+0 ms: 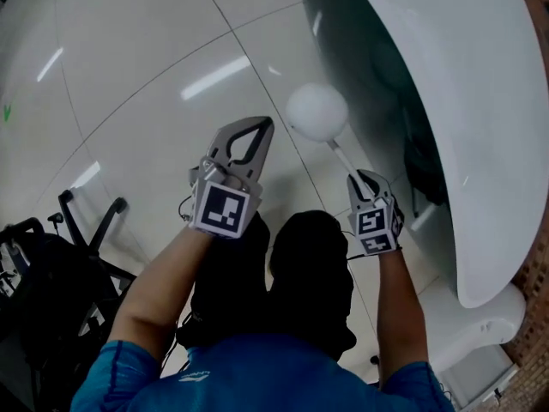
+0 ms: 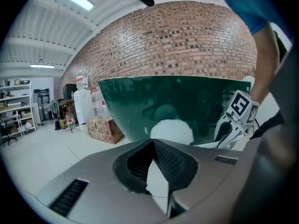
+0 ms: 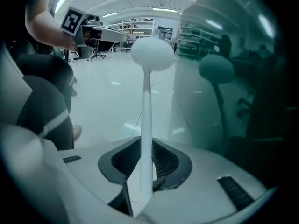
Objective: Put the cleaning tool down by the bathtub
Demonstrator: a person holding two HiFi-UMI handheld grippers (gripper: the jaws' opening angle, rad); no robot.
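- My right claw (image 1: 361,180) (image 3: 145,166) is clamped on the cleaning tool (image 1: 318,110) (image 3: 152,53). Both ribbed pads press the thin white handle (image 3: 146,120) low down, near its end.
- The handle runs straight out from between my jaws, and the round white head (image 2: 172,131) is at its far end.
- The tool is off the floor (image 1: 154,75), with nothing but my right claw touching it. Its head hangs just beside the bathtub (image 1: 446,75) (image 2: 177,101) (image 3: 224,78), on the outer side of the dark green wall, close to it but apart from it.
- The glossy green wall mirrors the head as a dim round blot.
- From the head view, the right claw sits near the bathtub's curved end and points steeply down along its outer wall.
- My left claw (image 1: 262,129) (image 2: 152,143) is narrow and holds nothing. The tips meet, and only pale floor shows through the gap behind them.
- The left claw is on the side of the tool away from the bathtub, farther from the tub than the right claw and aimed toward the green wall.
- A brick wall (image 2: 177,41) rises behind the bathtub.
- Cardboard boxes (image 2: 105,129) stand on the floor off one end of the bathtub.
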